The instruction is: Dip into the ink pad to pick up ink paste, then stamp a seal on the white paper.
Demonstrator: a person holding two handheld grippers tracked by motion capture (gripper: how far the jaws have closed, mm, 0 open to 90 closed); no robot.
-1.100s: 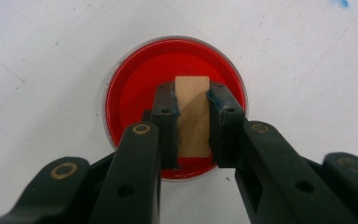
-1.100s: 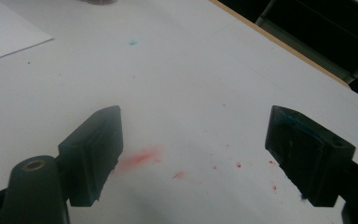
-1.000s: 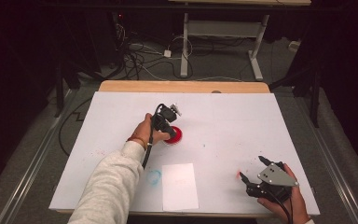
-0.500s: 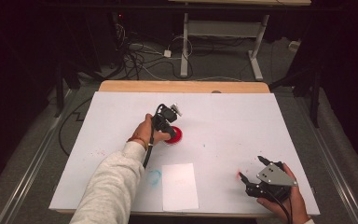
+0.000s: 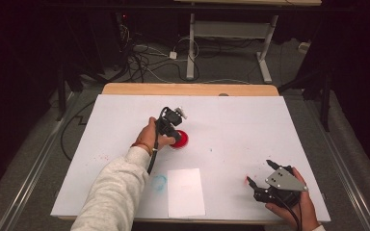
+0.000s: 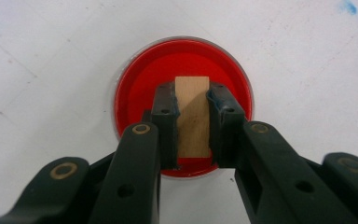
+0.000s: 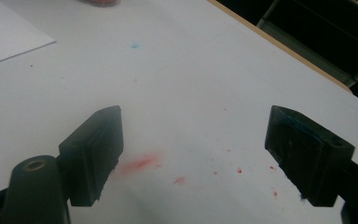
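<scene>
A: What lies around the work on the tabletop (image 5: pixel 231 115)?

B: A white sheet of paper (image 5: pixel 185 191) lies near the front edge, with a blue ring-shaped smear (image 5: pixel 159 182) just to its left. Red smudges (image 7: pixel 140 164) mark the surface near the front right corner, under the right tool (image 7: pixel 193 156), whose jaws stand wide apart with nothing between them.

A: And the left tool (image 6: pixel 192 122)?

B: It is clamped on a small wooden block (image 6: pixel 193 116), held over a round red dish (image 6: pixel 182 105) near the middle of the tabletop. Nothing stands between the dish and the paper.

A: Any difference from a second ago?

B: Hardly any. The left tool stays over the dish with the block, and the right tool remains open near the front right corner.
</scene>
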